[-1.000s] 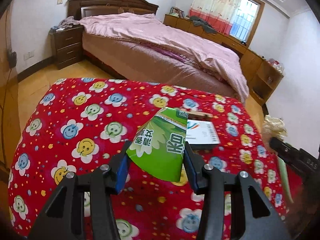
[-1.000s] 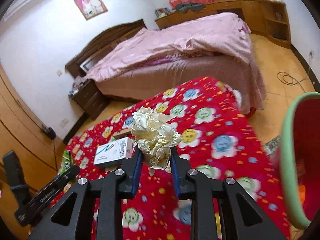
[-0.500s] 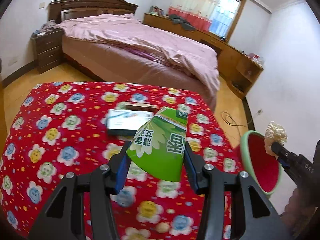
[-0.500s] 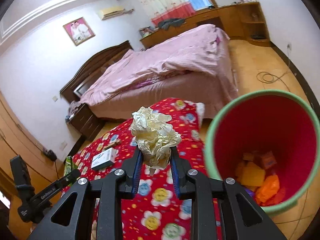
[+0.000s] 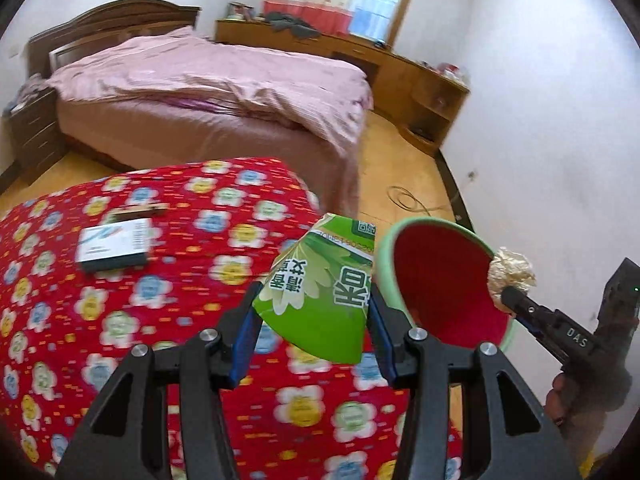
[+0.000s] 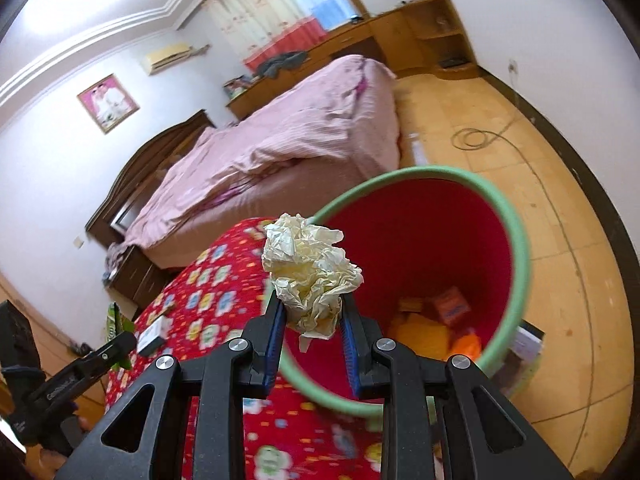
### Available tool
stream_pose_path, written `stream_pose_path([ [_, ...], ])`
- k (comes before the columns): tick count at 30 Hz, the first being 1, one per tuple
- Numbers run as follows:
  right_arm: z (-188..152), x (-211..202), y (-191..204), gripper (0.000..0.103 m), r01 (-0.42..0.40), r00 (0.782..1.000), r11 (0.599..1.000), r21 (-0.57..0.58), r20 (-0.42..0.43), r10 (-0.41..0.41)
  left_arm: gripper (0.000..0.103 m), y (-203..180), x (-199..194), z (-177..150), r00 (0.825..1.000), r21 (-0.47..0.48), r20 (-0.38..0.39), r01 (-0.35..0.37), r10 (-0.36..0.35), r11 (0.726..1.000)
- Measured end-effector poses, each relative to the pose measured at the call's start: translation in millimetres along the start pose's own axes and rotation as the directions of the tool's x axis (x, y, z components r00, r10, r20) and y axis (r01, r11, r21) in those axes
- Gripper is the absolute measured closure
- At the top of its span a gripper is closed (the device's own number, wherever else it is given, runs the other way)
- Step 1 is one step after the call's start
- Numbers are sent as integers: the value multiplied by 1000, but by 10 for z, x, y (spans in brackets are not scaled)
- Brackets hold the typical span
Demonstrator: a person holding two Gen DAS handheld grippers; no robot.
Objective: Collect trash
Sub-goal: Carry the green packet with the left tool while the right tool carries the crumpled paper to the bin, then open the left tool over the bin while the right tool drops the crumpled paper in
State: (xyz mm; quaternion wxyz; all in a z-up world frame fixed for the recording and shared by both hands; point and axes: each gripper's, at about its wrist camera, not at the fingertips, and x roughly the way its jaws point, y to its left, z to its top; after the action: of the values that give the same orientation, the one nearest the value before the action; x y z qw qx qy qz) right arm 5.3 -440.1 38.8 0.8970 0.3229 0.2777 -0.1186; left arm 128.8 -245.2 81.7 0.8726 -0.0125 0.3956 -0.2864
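Sitting between the right gripper's [image 6: 311, 330] fingers [image 6: 275, 330]: crumpled paper [image 6: 310, 274].

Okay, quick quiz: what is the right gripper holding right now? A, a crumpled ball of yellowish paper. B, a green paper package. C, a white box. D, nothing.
A: the right gripper is shut on the crumpled ball of yellowish paper, held by the green rim of the red trash bin.

The green wrapper [image 5: 320, 292], flattened and printed with white characters, is pinched upright in the left tool [image 5: 314, 330], just beside the bin [image 5: 386, 268]. The crumpled cream paper ball [image 6: 310, 274] is clamped in the right tool [image 6: 310, 334], over the bin's near rim. The bin, green-rimmed with a red inside, holds orange and yellow scraps [image 6: 448, 324] at its bottom.
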Motion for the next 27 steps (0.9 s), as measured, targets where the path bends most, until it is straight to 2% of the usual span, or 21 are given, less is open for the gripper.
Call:
stream_pose_path([
  [6, 46, -24, -367, 76, 36, 999, 998, 45, 3, -36, 53, -505, 334, -45, 996, 59, -68, 59, -55, 997],
  [13, 87, -4, -641, 74, 56, 998, 996, 68, -10, -56, 53, -927, 728, -126, 986, 124, -150, 89, -70, 988],
  [17, 101, 27, -718, 74, 71, 997, 995, 69, -19, -70, 53, -1065, 905, -157, 978, 145, -193, 103, -74, 984],
  [21, 108, 63, -765, 71, 74, 997, 994, 75, -37, -71, 49, -1163, 1034, -175, 972, 166, -228, 97, -58, 981],
  [27, 125, 82, -746, 67, 79, 996, 994, 74, -56, -75, 45, -1156, 1053, -192, 969, 144, -237, 99, -63, 985],
])
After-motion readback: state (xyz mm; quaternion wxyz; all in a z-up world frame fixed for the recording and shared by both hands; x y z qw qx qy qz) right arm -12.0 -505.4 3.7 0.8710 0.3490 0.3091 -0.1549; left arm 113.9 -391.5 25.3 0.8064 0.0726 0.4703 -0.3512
